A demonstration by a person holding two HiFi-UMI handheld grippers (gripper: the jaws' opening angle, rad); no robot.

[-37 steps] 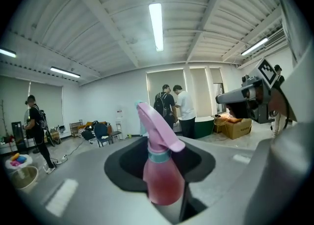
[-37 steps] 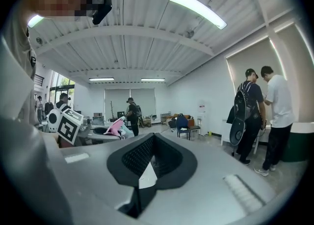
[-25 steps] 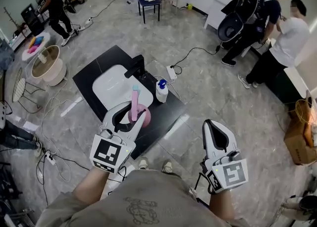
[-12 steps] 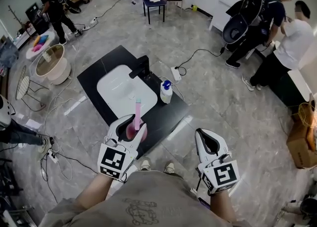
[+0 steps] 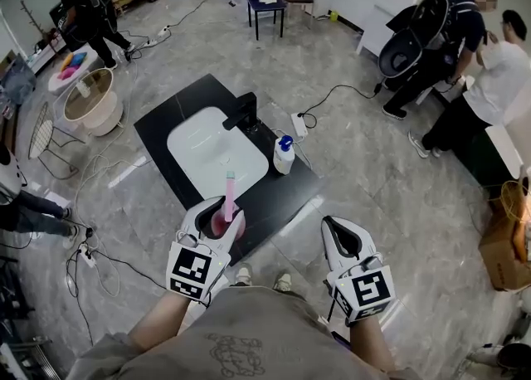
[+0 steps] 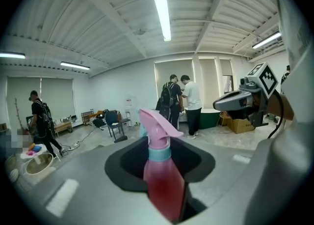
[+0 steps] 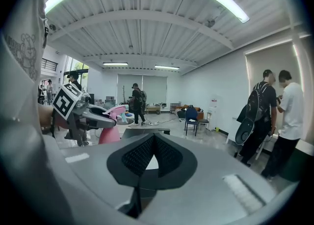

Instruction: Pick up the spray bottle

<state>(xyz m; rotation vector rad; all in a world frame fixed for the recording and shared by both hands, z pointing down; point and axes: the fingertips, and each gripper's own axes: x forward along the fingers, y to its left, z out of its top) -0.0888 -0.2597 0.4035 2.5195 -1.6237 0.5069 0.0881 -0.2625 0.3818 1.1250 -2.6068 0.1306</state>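
Observation:
The pink spray bottle (image 5: 227, 201) stands upright between the jaws of my left gripper (image 5: 217, 209), held above the near edge of the black counter (image 5: 274, 196). In the left gripper view the bottle (image 6: 162, 180) fills the gap between the jaws, red-pink body, light blue collar, pink trigger head on top. My right gripper (image 5: 343, 234) hangs to the right over the floor, jaws closed together with nothing in them (image 7: 152, 156). From the right gripper view, the bottle (image 7: 110, 131) shows at the left in the other gripper.
The counter holds a white sink (image 5: 214, 153) with a black faucet (image 5: 242, 111) and a white pump bottle with a blue cap (image 5: 284, 154). Cables and a power strip (image 5: 297, 125) lie on the floor. People stand at the far right and far left.
My left gripper has drawn back toward my body with the spray bottle in it. The right gripper has shifted slightly left and stays closed.

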